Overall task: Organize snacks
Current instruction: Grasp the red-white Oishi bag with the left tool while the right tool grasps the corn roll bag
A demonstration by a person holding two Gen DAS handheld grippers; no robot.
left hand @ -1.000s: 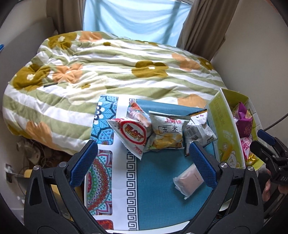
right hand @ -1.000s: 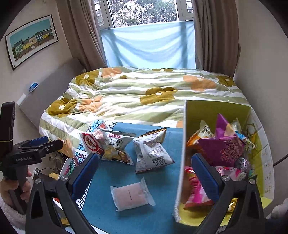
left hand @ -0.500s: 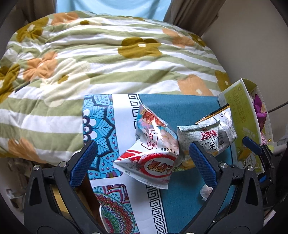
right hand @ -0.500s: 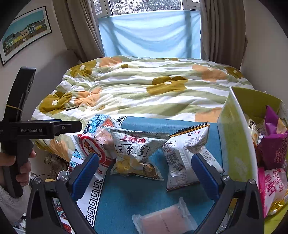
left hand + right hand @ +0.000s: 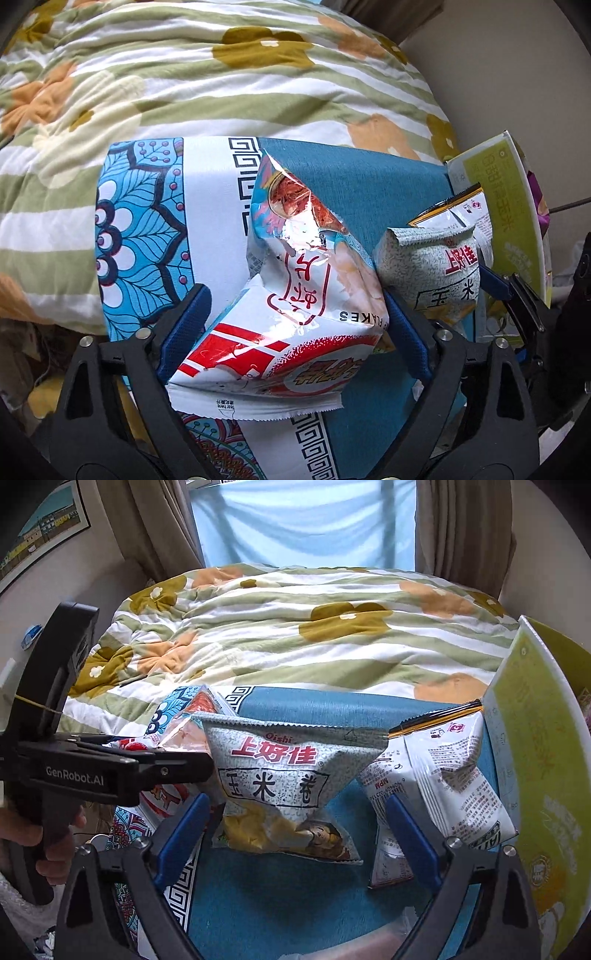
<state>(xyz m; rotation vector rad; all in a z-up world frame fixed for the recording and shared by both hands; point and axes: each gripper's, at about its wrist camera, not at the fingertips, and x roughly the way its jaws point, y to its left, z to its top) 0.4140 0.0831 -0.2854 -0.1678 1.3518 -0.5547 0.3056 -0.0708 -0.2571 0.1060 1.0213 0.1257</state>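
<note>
A red and white shrimp-flakes bag (image 5: 295,325) lies on the blue patterned cloth (image 5: 362,184). My left gripper (image 5: 295,332) is open with its blue pads on either side of this bag. A grey Oishi corn-roll bag (image 5: 280,775) stands next to it, also in the left wrist view (image 5: 439,273). My right gripper (image 5: 295,842) is open, its pads on either side of the corn-roll bag's lower part. A white snack bag (image 5: 443,786) leans to the right. The yellow-green box (image 5: 535,760) stands at the far right.
A striped flowered quilt (image 5: 295,627) covers the bed behind the cloth. A pink packet (image 5: 369,945) lies low at the front edge of the right wrist view. The left gripper's body (image 5: 74,768) and hand are at the left. A wall rises beyond the box.
Both grippers have moved forward and down. The left one now straddles the shrimp-flakes bag, the right one the corn-roll bag. The bags have not moved.
</note>
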